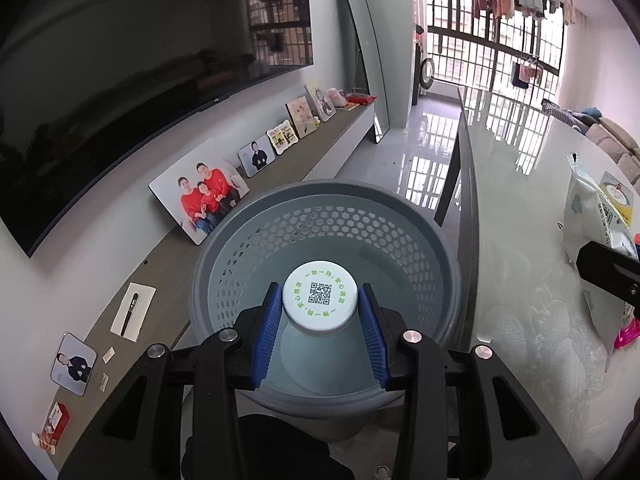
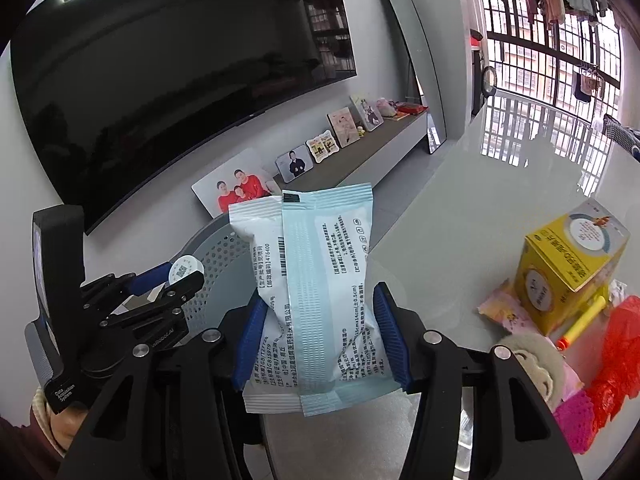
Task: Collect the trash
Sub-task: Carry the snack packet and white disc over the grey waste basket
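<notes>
My left gripper point(image 1: 320, 312) is shut on a clear plastic bottle with a white QR-code cap point(image 1: 320, 296), held above the open mouth of a grey perforated waste basket point(image 1: 280, 232). In the right wrist view my right gripper point(image 2: 320, 320) is shut on a white and pale blue sealed packet point(image 2: 316, 280), upright between the blue pads. The left gripper point(image 2: 176, 284) with the capped bottle point(image 2: 185, 271) shows to its left over the same basket point(image 2: 220, 256). The packet point(image 1: 596, 232) appears at the right edge of the left wrist view.
The basket stands beside the glossy white table point(image 1: 520, 240). On the table point(image 2: 460, 220) lie a yellow box point(image 2: 568, 268), a red mesh bag point(image 2: 616, 356), a pink wrapper point(image 2: 504, 312) and a plush toy point(image 2: 536, 368). A low shelf with photo frames point(image 1: 200, 196) runs under a wall television point(image 1: 120, 80).
</notes>
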A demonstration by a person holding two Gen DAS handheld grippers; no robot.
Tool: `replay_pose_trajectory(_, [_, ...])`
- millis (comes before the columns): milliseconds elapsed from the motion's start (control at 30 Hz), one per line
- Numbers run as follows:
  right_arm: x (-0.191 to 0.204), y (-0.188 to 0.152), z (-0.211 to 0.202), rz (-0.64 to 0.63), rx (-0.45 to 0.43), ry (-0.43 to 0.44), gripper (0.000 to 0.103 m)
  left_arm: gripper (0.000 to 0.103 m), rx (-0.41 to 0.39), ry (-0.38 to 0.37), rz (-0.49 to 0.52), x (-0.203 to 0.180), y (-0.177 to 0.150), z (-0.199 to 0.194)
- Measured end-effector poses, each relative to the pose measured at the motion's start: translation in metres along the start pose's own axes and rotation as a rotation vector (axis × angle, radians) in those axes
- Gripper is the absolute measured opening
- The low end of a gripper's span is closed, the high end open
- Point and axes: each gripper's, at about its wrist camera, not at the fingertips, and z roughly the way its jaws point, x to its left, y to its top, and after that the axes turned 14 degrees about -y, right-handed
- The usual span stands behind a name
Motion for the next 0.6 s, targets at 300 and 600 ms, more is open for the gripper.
replay_pose_trajectory(300, [0.039,0.018,0.046,-0.068,0.051,0.037,0.051,0.039,0.009,0.011,-0.011,0.033,0.006,0.011])
replay_pose_trajectory(600, [0.063,0.027,0.083,-0.102,0.108,0.052,0.051,0.039,0.044,0.002,-0.015,0.056,0.01,0.031])
